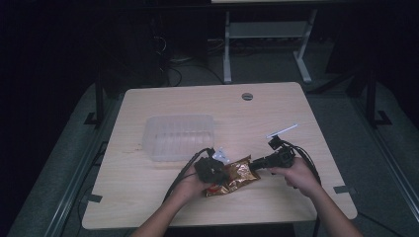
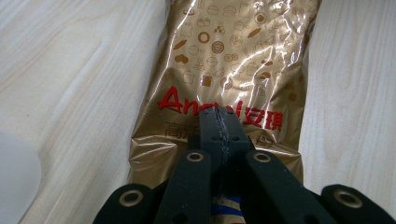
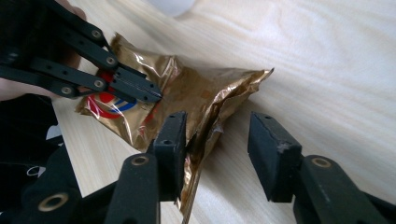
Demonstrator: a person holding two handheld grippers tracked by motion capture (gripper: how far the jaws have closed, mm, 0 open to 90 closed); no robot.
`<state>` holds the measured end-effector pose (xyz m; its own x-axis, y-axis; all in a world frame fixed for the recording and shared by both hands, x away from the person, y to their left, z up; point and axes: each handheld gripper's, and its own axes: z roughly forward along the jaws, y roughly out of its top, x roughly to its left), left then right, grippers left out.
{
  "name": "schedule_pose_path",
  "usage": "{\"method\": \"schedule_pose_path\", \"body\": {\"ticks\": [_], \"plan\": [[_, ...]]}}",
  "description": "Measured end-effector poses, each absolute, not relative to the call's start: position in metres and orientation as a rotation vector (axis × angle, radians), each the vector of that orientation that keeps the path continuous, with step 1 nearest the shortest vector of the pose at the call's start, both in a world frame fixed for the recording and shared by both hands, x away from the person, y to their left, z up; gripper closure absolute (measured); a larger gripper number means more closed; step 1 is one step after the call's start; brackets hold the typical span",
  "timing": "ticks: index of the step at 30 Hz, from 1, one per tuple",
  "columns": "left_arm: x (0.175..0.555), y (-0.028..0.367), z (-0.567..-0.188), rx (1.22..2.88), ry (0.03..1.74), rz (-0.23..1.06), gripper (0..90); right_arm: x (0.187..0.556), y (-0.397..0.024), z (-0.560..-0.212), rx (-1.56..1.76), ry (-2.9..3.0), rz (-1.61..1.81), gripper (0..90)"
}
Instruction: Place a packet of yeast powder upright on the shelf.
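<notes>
Here, a person seated at a pale wooden desk [image 1: 148, 197] works a gold foil snack bag [image 1: 236, 174] with a hand-held gripper in each hand. The bag lies flat near the front edge of the desk, between the two hands, printed with small bakery drawings and red lettering [image 2: 219, 114]. The left hand-held gripper [image 1: 213, 170] is clamped on the bag's near end, its two black jaws pressed together over the foil, as its own view shows [image 2: 219, 135]. The right hand-held gripper [image 1: 254, 164] stands with jaws apart at the bag's opposite end; in its view [image 3: 219, 154] one jaw touches the crumpled foil edge while the other sits clear of it over bare wood. A clear plastic tub [image 1: 179, 137] rests upside down on the desk just behind the bag. A small white strip [image 1: 282, 130] lies to the right of it, well apart from the tub.
</notes>
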<state>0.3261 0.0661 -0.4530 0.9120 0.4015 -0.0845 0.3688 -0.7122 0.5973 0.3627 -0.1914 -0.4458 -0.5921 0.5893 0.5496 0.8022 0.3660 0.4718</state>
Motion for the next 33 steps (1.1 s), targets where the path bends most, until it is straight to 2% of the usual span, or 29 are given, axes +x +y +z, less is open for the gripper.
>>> {"method": "schedule_pose_path", "body": {"ticks": [4, 11, 19, 28, 33], "plan": [[0.326, 0.066, -0.453, 2.437, 0.543, 0.073, 90.0, 0.366, -0.187, -0.453, -1.218, -2.312, -1.020, 56.8], [0.326, 0.067, -0.453, 2.444, 0.532, 0.076, 90.0, 0.367, -0.185, -0.458, -1.176, -2.279, -1.024, 79.3], [0.326, 0.067, -0.453, 2.443, 0.528, 0.081, 90.0, 0.366, -0.186, -0.458, -1.139, -2.301, -1.043, 88.9], [0.326, 0.072, -0.449, 2.401, 0.538, 0.053, 89.6, 0.365, -0.189, -0.455, -1.085, -2.325, -1.097, 90.0], [0.322, 0.080, -0.441, 2.375, 0.538, 0.054, 82.1, 0.363, -0.192, -0.448, -1.056, -2.279, -1.167, 90.0]]}}
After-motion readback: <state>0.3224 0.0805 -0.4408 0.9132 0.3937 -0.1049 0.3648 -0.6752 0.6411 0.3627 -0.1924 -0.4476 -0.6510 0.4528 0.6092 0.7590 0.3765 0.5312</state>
